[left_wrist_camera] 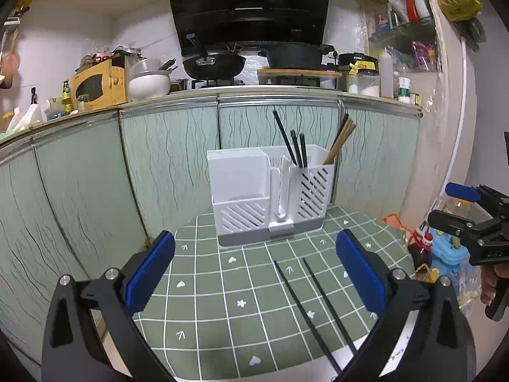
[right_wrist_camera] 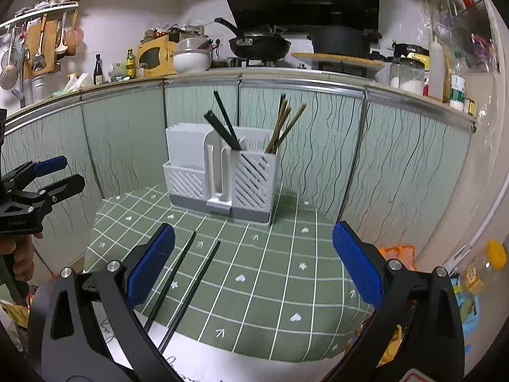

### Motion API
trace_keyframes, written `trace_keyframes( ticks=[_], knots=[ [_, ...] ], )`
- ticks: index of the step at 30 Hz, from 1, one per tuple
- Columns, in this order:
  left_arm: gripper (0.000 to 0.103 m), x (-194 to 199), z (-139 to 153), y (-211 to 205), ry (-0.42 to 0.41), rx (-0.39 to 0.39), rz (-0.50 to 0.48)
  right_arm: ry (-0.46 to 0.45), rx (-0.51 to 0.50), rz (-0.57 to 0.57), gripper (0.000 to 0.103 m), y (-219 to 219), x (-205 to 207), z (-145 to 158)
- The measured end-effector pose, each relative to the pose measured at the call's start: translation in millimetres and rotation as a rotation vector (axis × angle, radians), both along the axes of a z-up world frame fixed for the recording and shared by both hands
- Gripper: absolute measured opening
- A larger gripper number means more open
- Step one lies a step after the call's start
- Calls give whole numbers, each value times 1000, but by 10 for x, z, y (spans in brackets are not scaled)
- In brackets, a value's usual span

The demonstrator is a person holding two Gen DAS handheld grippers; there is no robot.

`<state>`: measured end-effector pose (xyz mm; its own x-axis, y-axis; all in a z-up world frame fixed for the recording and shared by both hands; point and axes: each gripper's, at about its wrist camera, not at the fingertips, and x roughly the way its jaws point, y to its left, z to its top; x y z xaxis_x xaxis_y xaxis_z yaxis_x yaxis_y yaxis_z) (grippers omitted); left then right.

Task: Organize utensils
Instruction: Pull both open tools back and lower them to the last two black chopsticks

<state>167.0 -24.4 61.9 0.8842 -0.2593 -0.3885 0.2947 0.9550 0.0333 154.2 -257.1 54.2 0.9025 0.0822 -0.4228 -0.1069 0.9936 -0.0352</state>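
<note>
A white slotted utensil holder (left_wrist_camera: 270,194) (right_wrist_camera: 222,175) stands at the far side of a green checked tablecloth (left_wrist_camera: 222,286) (right_wrist_camera: 270,270). Its right compartment holds black chopsticks (left_wrist_camera: 294,146) (right_wrist_camera: 224,124) and brown wooden chopsticks (left_wrist_camera: 340,141) (right_wrist_camera: 284,129). Two loose black chopsticks (left_wrist_camera: 318,305) (right_wrist_camera: 184,286) lie side by side on the cloth. My left gripper (left_wrist_camera: 254,273) is open and empty, with the loose chopsticks near its right finger. My right gripper (right_wrist_camera: 254,267) is open and empty, with them near its left finger. Each gripper shows at the other view's edge (left_wrist_camera: 470,210) (right_wrist_camera: 47,175).
Green cabinet doors (left_wrist_camera: 95,175) (right_wrist_camera: 381,159) rise just behind the small table. The counter above carries a wok (left_wrist_camera: 214,63), a black pot (left_wrist_camera: 296,54), a bowl and jars. Bottles and bags (left_wrist_camera: 426,248) sit on the floor at the table's right.
</note>
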Motion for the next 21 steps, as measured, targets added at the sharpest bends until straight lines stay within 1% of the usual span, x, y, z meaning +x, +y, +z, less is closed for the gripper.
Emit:
trace_keyframes(
  ticks=[6, 14, 21],
  knots=[
    [99, -64, -201, -25, 21, 1, 13, 25, -2, 6, 95, 54, -42, -216],
    [99, -122, -570, -70, 73, 7, 18, 56, -15, 20, 95, 153, -103, -477],
    [99, -160, -888, -73, 117, 20, 34, 107, -6, 37, 95, 238, -120, -804]
  ],
)
